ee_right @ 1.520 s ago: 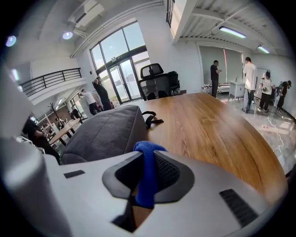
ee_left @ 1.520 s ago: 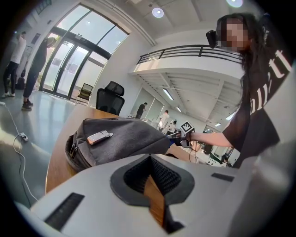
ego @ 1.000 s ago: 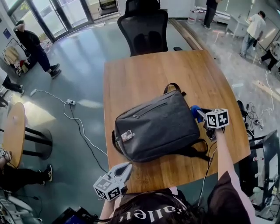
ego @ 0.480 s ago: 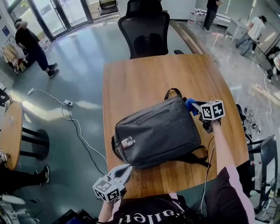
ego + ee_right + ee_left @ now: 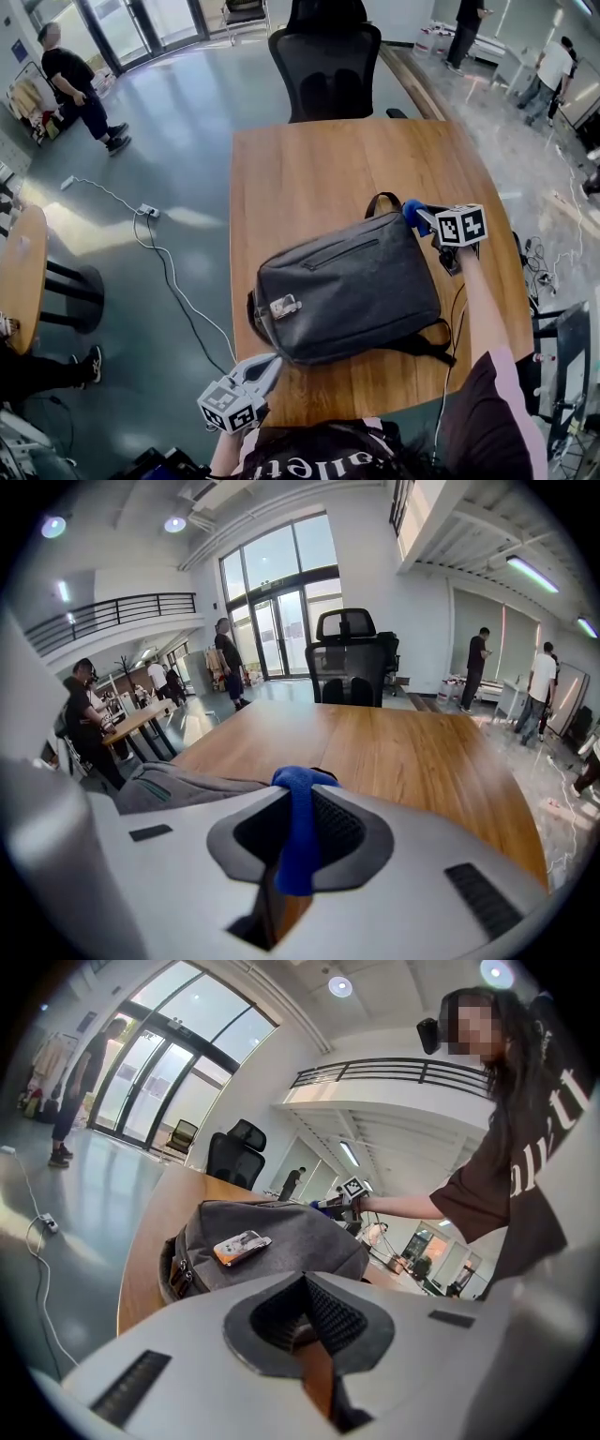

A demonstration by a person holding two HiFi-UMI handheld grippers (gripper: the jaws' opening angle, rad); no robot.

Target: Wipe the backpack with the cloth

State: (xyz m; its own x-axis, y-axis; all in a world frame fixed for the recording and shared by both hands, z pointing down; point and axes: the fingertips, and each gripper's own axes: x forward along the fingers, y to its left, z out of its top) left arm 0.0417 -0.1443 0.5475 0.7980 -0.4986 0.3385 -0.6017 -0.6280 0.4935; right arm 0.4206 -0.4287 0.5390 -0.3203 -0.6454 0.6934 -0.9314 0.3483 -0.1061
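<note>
A dark grey backpack [image 5: 347, 291] lies flat on the wooden table [image 5: 309, 178], its top handle [image 5: 382, 201] pointing to the far right; it also fills the middle of the left gripper view [image 5: 272, 1237]. My right gripper [image 5: 419, 217] is shut on a blue cloth [image 5: 412, 211] and hovers at the backpack's far right corner beside the handle. In the right gripper view the cloth [image 5: 298, 832] is pinched between the jaws, with the backpack [image 5: 178, 785] low on the left. My left gripper [image 5: 265, 365] sits at the table's near edge, off the bag, jaws closed with nothing in them.
A black office chair [image 5: 328, 66] stands at the table's far end. A power strip and cable [image 5: 145, 212] trail across the floor on the left, next to a round side table [image 5: 23, 281]. Several people stand around the room's edges.
My right gripper with the cloth has shifted a little away from me along the backpack's right side toward the handle. The left gripper has stayed at the near edge.
</note>
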